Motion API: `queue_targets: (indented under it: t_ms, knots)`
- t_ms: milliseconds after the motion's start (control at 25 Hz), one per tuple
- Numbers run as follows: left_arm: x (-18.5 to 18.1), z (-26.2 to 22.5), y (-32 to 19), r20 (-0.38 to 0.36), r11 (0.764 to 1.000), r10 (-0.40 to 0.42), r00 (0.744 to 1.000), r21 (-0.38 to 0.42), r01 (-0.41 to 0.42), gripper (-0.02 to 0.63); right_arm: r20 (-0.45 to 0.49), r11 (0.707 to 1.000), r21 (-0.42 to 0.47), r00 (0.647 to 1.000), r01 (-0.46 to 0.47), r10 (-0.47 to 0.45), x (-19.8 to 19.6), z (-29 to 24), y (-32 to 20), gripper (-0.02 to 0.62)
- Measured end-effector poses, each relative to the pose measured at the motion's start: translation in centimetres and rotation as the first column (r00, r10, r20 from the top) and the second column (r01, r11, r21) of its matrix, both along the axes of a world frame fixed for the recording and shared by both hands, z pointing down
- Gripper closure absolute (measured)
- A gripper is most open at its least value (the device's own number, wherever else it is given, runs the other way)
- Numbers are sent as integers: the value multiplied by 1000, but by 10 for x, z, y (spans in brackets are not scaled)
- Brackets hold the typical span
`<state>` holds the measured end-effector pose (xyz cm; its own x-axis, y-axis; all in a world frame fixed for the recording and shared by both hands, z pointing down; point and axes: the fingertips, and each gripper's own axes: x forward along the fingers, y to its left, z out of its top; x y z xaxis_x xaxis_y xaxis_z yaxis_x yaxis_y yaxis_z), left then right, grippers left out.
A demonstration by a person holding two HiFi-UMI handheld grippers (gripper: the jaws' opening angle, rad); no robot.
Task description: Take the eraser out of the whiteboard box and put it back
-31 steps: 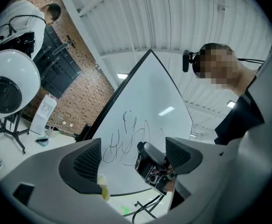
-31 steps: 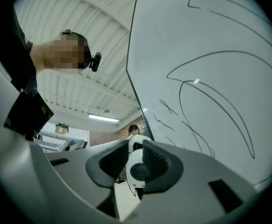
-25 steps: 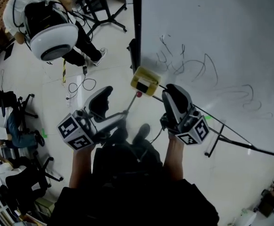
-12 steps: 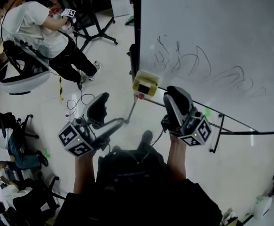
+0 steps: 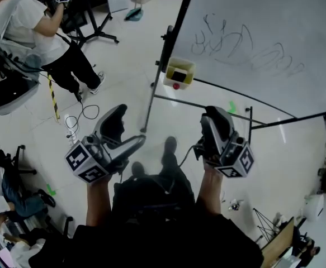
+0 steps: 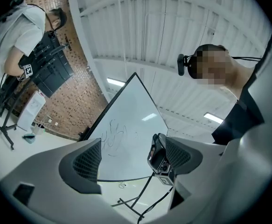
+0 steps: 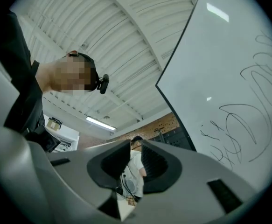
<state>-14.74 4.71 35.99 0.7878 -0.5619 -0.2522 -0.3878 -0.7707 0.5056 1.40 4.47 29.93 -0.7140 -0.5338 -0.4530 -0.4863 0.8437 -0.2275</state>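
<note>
Our left hand-held gripper hangs low in the head view with its jaws spread wide. In its own view we see nothing between them, only the whiteboard in the distance and the other tool just past its right jaw. Our right hand-held gripper is on the other side of our body. Its jaws are closing, with a narrow slit left between the pads. Through that slit we see just a person in a white shirt far off (no object sits between the pads). Both tools point toward the board and are well apart from it.

The whiteboard box, which is yellow, hangs at the board's lower left corner, beside the dark frame edge. The eraser shows as a dark block in the box's open top, and we cannot make out more of it at this size. A small red thing sits on the box's front just below it. Neither tool touches the box or the eraser.

Grey scribbles cross the board above and to the right of the box. Thin dark stand legs run from the board down to the pale floor. A dark shoe shows between the two tools.
</note>
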Motion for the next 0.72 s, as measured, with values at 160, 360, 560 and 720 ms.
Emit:
queue_targets:
  t_ms: [160,360,560,720]
  knots:
    - [-15,8,20,-45,998,56,997,-17,-56,176,-46,997,-41,997,-65,63,-16,7,33,515]
    - [-31,0,41,-81,996,90,993,3,-90,176,-80,994,-28,992,-101,99,-32,-12,60,517]
    - [-36,1,44,-117,996,87,989,-1,-88,176,-110,994,-34,989,-105,101,-39,-15,64,517]
    - [-28,3,45,-128,996,90,988,-10,-92,176,-131,994,-36,987,-103,97,-40,-14,65,516]
